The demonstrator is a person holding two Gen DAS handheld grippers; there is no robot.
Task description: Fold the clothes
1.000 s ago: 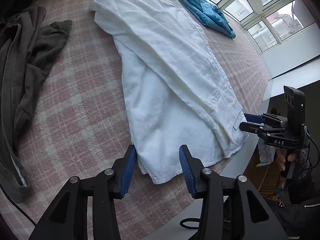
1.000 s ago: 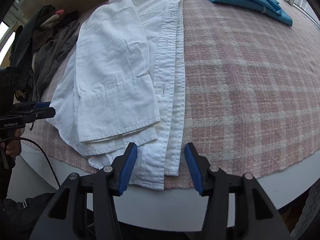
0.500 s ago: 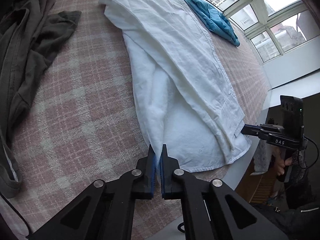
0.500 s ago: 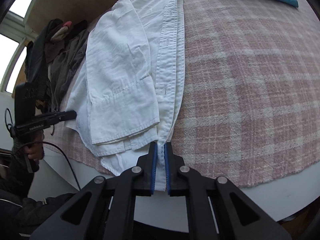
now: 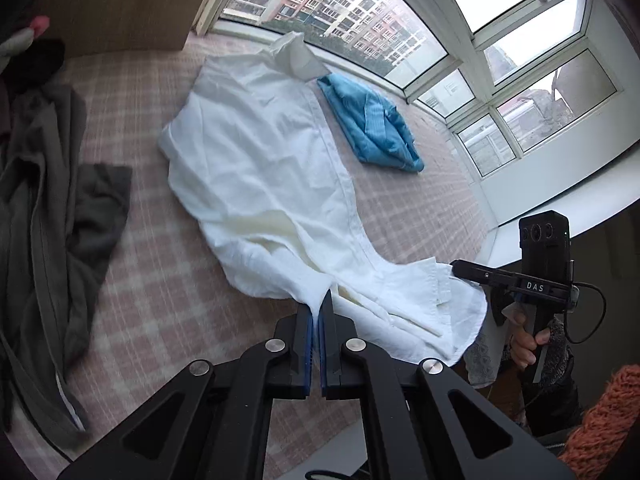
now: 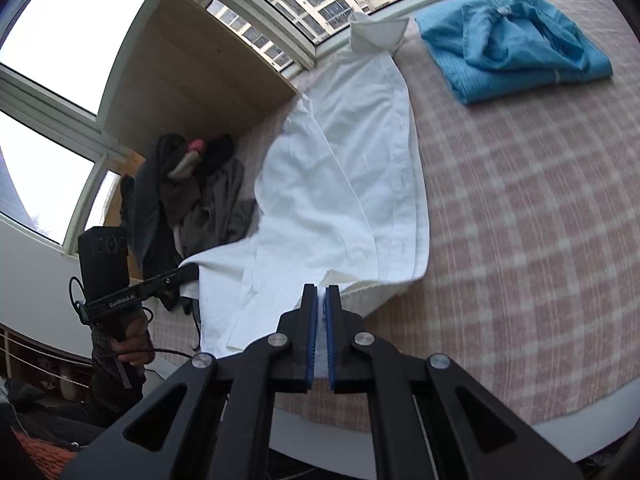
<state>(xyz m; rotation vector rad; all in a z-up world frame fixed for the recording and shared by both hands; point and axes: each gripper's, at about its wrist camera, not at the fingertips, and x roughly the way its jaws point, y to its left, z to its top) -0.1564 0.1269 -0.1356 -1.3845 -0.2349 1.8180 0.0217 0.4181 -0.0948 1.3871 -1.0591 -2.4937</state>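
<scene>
Between each gripper's clamped fingers (image 5: 325, 308), the white shirt's (image 5: 264, 168) lifted hem.

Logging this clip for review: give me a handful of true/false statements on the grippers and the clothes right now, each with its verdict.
1. The left gripper has its jaws shut on the hem of the white shirt. True.
2. The right gripper hangs open above the shirt. False: its jaws are shut on the shirt's hem too.
3. The blue garment lies folded beside the shirt's collar end. True.
4. The white shirt lies flat along its whole length. False: its near end is lifted off the checked cover.
5. The grey clothes lie neatly folded. False: they lie in a loose heap.
</scene>
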